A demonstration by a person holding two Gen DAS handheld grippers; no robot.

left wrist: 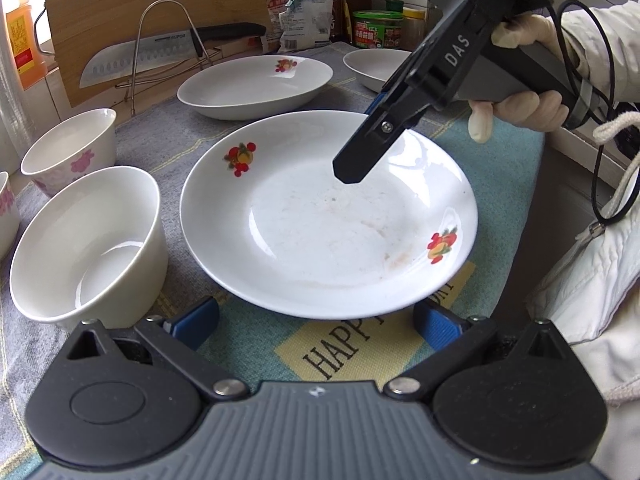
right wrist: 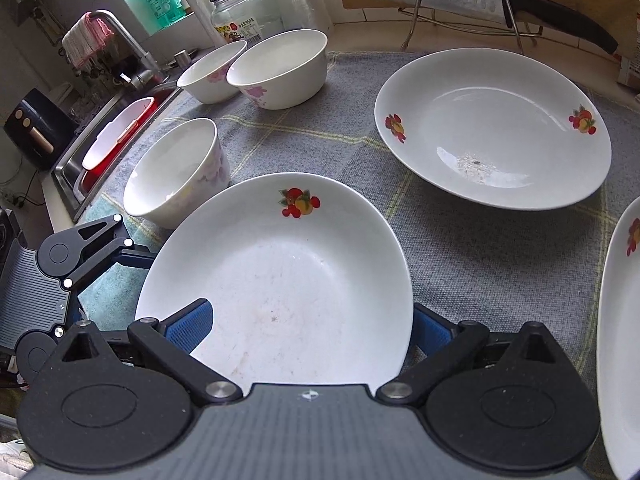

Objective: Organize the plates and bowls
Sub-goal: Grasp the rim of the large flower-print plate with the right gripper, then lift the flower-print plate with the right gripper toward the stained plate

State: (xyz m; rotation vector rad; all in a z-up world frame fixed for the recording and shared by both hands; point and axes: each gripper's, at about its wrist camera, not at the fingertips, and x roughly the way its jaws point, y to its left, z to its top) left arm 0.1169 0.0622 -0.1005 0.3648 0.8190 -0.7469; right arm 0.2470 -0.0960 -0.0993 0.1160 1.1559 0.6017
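Looking at the nearest plate [left wrist: 328, 216]: glazed ceramic, stiff, fairly heavy for a two-finger pinch, slick and breakable. Judgement: only the thin sloped rim can be gripped, one pad above and one below, squeezed firmly; lift it level or it slides out.

Left gripper [left wrist: 316, 326] is wide open, holding nothing, its blue pads near the plate's rim at 6 o'clock in the left wrist view. Right gripper [left wrist: 370, 128] comes in over the rim at about 1 o'clock in that view. In its own camera the right gripper [right wrist: 310, 326] has its pads spread either side of the plate [right wrist: 280, 288], the near edge between them. They look open and not clamped, though I cannot tell whether a pad touches.

Other dishes: second plate [right wrist: 492, 132] at 1 o'clock in the right wrist view, well apart; third plate [right wrist: 620, 320] cut off at 3 o'clock. Nearest bowl [left wrist: 88, 240] sits just beside the plate at 9 o'clock in the left wrist view, with two more bowls [right wrist: 276, 68] at 11 o'clock in the right wrist view. Likely stack: plates together, bowls nested.

Surface: woven cloth mat [right wrist: 460, 248] on a counter, soft, so a pad may slide under the rim. Sink [right wrist: 80, 168] at 10 o'clock, knife on a rack [left wrist: 140, 60] and cutting board [left wrist: 120, 0] at the back. Room is tight, with bowls close on the sink side.
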